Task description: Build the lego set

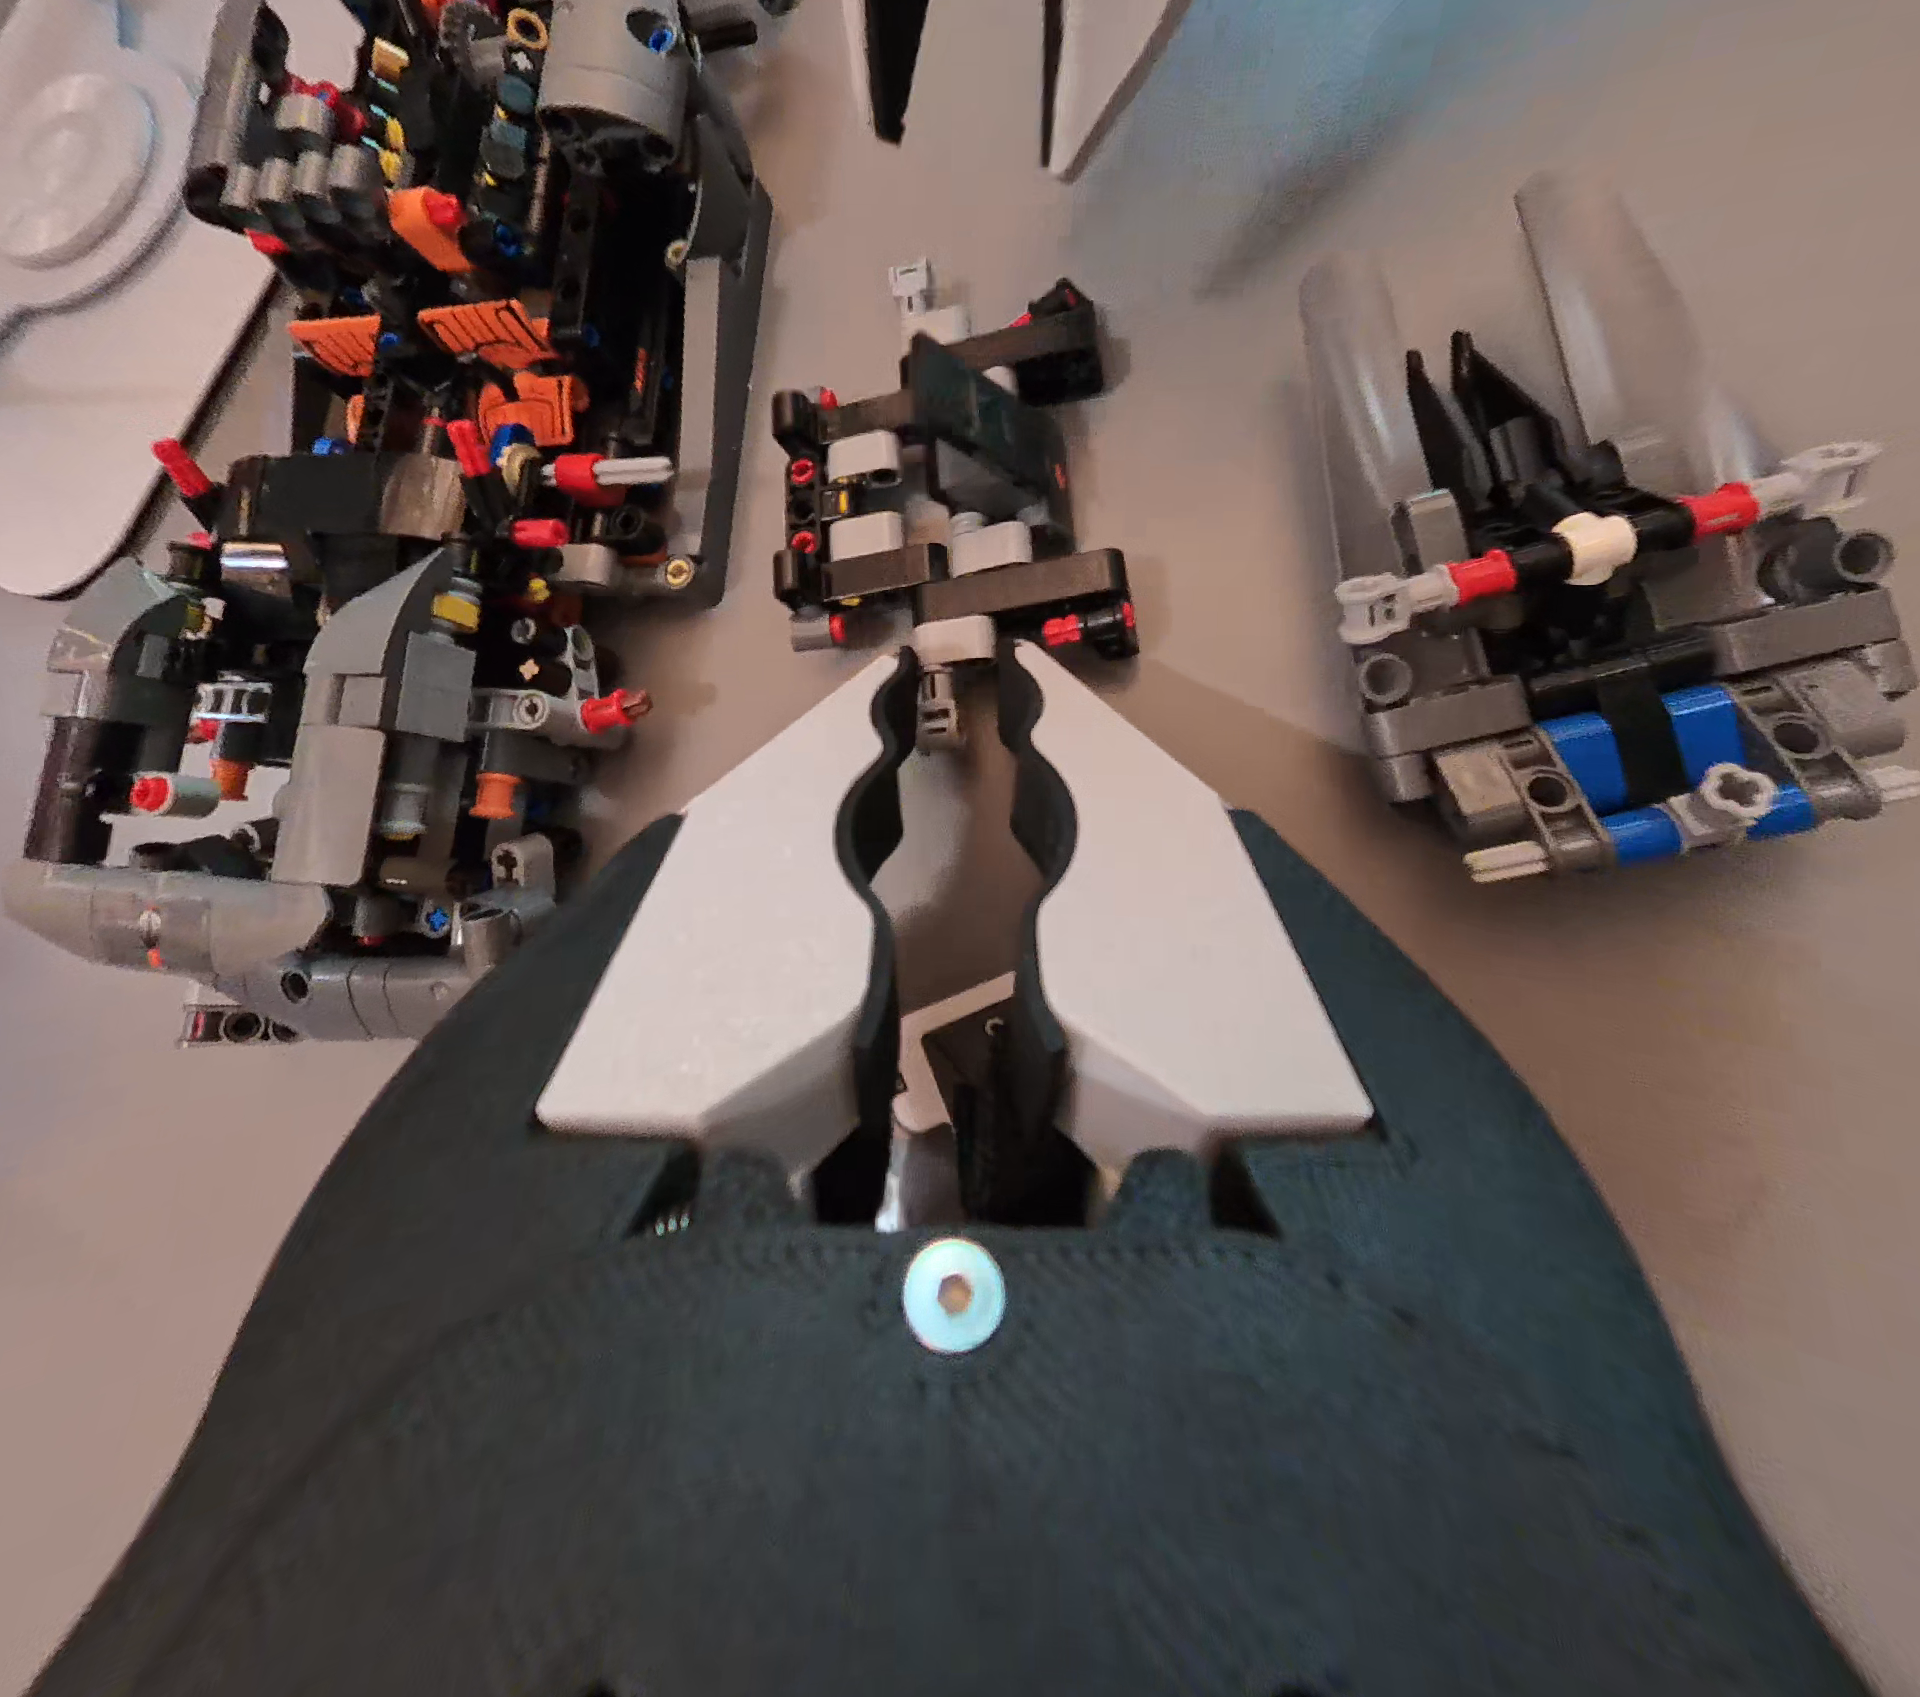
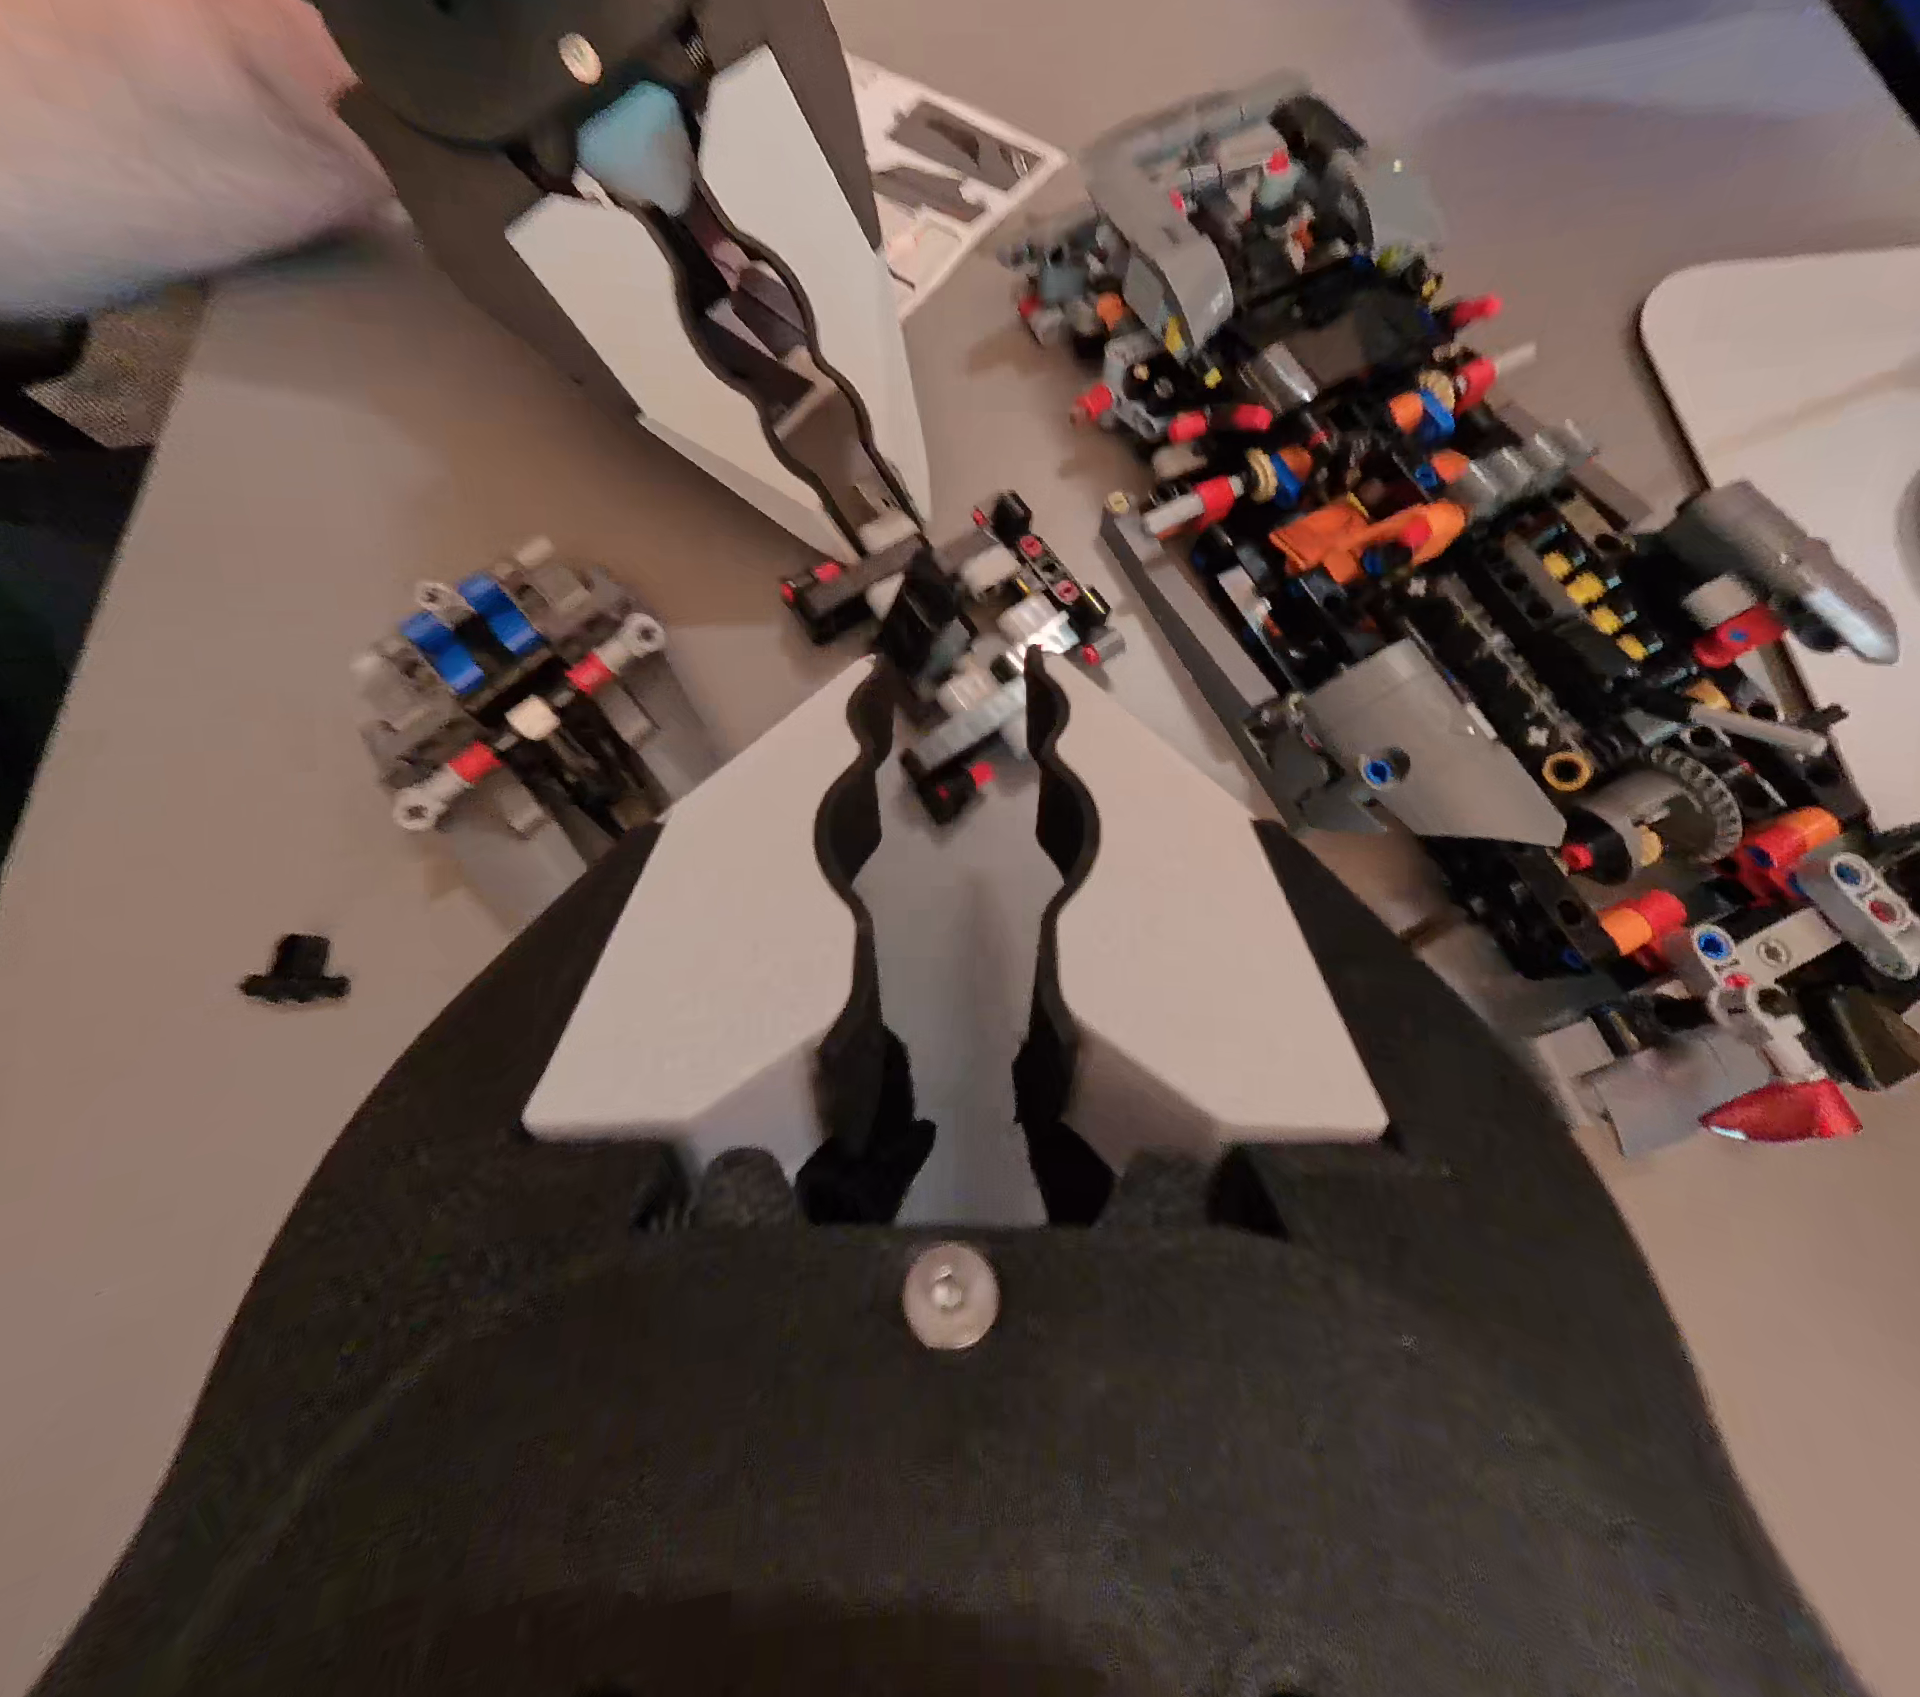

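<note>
left gripper (image 1: 956, 660): your tips are pinched on a small light grey peg at the near end of the small module (image 1: 951, 494). it looks like an anchoring hold, so the piece cannot slide on the table (image 1: 1195, 972).
right gripper (image 2: 956, 681): your fingers stand apart, straddling the opposite end of the same module (image 2: 956, 650), clamped on nothing. i judge you are set to grasp or press there while the other tool steadies it.
small module: black and grey, with red pins, flat on the table and caught between your two tools, one at each end.
car frame (image 1: 447, 400): long, grey, black and orange. it lies just beside the module, on your left tool's left, untouched.
blue and grey block (image 1: 1621, 639): sits well apart on the other side, likely waiting its turn.
loose black pin (image 2: 296, 970): lies alone on the table, near your right tool's left edge.
sticker sheet (image 2: 935, 182): lies behind the left tool, partly hidden.
</note>
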`<state>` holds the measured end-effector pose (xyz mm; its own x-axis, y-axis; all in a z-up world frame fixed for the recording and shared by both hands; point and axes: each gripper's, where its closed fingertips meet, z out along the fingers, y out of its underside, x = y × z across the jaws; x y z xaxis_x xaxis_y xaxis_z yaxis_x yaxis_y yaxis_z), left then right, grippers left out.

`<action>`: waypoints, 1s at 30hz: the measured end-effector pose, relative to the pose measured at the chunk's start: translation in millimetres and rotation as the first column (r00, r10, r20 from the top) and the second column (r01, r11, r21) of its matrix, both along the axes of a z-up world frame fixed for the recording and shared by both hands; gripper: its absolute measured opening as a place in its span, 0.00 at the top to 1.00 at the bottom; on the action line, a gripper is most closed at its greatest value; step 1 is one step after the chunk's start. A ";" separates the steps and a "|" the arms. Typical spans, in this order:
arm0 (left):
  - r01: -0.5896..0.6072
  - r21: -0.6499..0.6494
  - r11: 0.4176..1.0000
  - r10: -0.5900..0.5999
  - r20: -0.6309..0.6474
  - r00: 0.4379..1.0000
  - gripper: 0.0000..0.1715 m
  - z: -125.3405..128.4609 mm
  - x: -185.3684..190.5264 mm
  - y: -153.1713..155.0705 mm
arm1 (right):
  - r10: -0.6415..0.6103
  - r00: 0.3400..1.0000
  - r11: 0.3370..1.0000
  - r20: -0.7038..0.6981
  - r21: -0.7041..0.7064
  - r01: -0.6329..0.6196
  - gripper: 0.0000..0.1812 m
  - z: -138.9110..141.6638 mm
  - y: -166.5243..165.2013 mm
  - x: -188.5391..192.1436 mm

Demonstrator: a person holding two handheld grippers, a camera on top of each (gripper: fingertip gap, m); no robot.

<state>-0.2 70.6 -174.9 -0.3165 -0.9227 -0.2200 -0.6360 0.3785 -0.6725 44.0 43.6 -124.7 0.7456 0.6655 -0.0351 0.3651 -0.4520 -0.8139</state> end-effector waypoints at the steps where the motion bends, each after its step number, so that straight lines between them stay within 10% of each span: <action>1: 0.005 0.010 1.000 -0.005 0.009 1.000 0.92 2.3 0.9 -1.0 | 0.004 1.000 1.000 -0.010 0.010 -0.004 0.87 4.7 -1.6 -4.1; 20: 0.087 0.093 0.992 -0.092 0.056 0.994 0.92 21.5 28.1 -16.5 | -0.132 0.984 0.991 0.115 0.051 0.127 0.81 -5.7 -13.0 33.2; 30: 0.189 0.152 0.970 -0.209 0.129 0.969 0.92 41.8 40.8 -33.1 | -0.104 0.989 0.992 -0.105 -0.083 0.095 0.69 -2.2 -27.8 27.9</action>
<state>40.6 37.4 -133.1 -0.4466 -0.8020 -0.3967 -0.4397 0.5829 -0.6833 71.9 15.8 -127.0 0.7969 0.5802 -0.1680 0.2266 -0.5449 -0.8073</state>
